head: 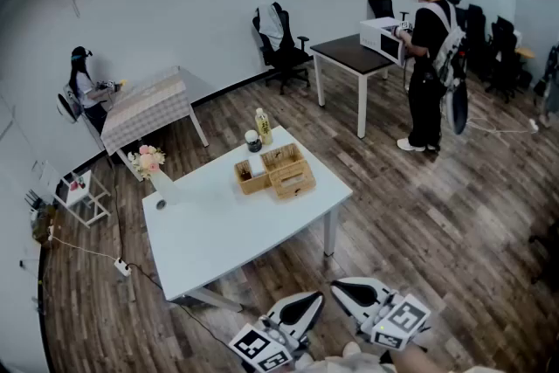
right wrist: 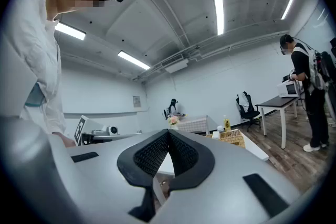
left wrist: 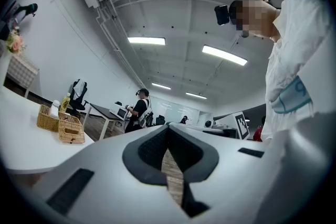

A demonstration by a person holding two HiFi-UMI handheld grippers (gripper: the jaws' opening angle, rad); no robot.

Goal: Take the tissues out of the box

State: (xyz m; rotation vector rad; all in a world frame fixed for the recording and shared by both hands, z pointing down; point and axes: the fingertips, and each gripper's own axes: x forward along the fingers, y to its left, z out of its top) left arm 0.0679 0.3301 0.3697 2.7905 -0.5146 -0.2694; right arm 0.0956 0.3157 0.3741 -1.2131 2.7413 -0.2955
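Note:
A woven tissue box (head: 293, 180) lies on the white table (head: 218, 231), next to a woven basket (head: 262, 167); I cannot make out any tissue. A yellow bottle (head: 262, 126) and a dark cup (head: 252, 141) stand behind them, and a vase of flowers (head: 155, 171) stands at the table's left end. My left gripper (head: 316, 300) and right gripper (head: 339, 286) hang close to my body off the table's near corner, both shut and empty. The left gripper view shows shut jaws and the woven box (left wrist: 72, 129) far off. The right gripper view shows shut jaws and the basket (right wrist: 231, 137) beyond.
A person (head: 427, 57) stands at a dark table (head: 354, 55) with a microwave (head: 383, 37). Another person (head: 88, 88) sits by a checked table (head: 147, 107). An office chair (head: 279, 44) is at the back wall. A cable and power strip (head: 121, 266) lie on the floor at left.

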